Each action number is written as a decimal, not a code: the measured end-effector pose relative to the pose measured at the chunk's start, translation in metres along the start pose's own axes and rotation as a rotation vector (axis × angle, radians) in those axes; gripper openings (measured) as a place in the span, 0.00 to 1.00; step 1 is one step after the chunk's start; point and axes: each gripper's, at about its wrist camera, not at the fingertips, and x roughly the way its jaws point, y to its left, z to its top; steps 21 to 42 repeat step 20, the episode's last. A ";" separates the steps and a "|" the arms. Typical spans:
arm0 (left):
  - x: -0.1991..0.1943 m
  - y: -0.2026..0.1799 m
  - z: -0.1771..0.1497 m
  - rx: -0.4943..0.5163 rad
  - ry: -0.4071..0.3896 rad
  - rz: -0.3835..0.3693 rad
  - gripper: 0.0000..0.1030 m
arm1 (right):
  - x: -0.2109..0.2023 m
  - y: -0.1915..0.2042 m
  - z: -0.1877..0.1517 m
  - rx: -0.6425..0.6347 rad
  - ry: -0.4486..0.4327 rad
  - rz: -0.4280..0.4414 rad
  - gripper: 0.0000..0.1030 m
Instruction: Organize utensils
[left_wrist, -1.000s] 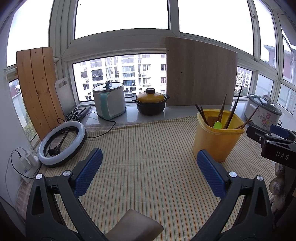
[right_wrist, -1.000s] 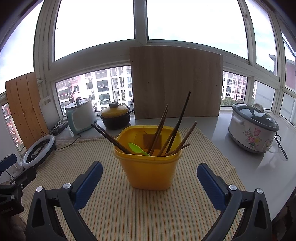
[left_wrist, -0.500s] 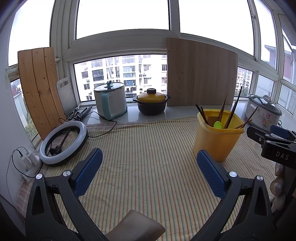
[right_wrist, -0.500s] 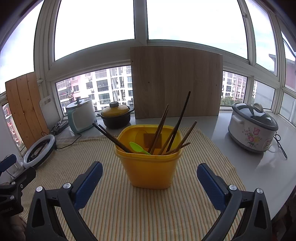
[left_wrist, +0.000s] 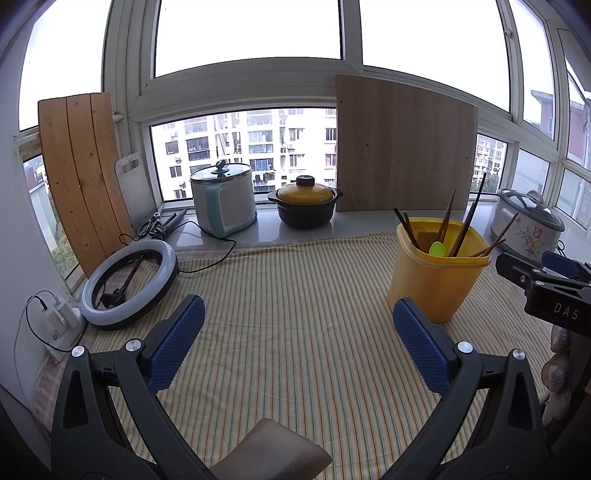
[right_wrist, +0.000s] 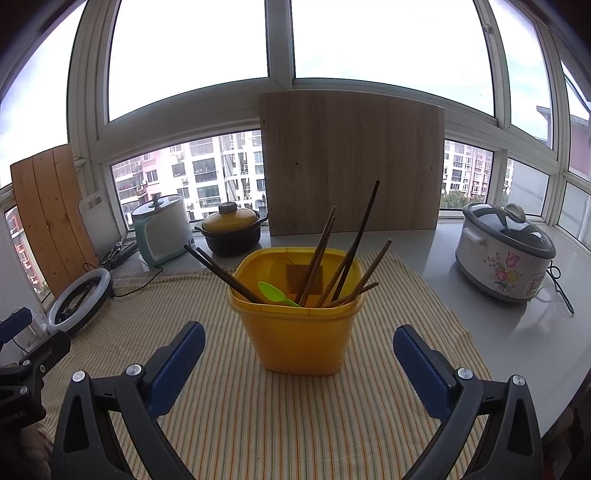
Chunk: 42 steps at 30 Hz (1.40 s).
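Surface: striped yellow tablecloth (left_wrist: 295, 295) beneath bay windows.
Left view: left gripper (left_wrist: 298, 336) gaping, empty; yellow plastic tub (left_wrist: 432, 284) far right.
Right view: right gripper (right_wrist: 299, 350) wide apart, empty, tub straight ahead holding brown wooden chopsticks (right_wrist: 354, 243), green plastic spoon (right_wrist: 275, 293).
Tip: take one stick high, lift straight.

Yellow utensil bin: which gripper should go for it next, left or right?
Right, probably. The right gripper is open with the yellow bin centred ahead of it. The left gripper, also open, sees it off to its right.
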 end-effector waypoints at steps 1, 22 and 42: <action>0.000 0.000 0.000 0.001 0.000 0.000 1.00 | 0.000 0.001 0.000 -0.002 0.001 0.000 1.00; 0.004 0.009 -0.003 -0.020 0.016 0.031 1.00 | 0.003 0.001 -0.004 -0.006 0.012 -0.002 1.00; 0.004 0.009 -0.003 -0.020 0.016 0.031 1.00 | 0.003 0.001 -0.004 -0.006 0.012 -0.002 1.00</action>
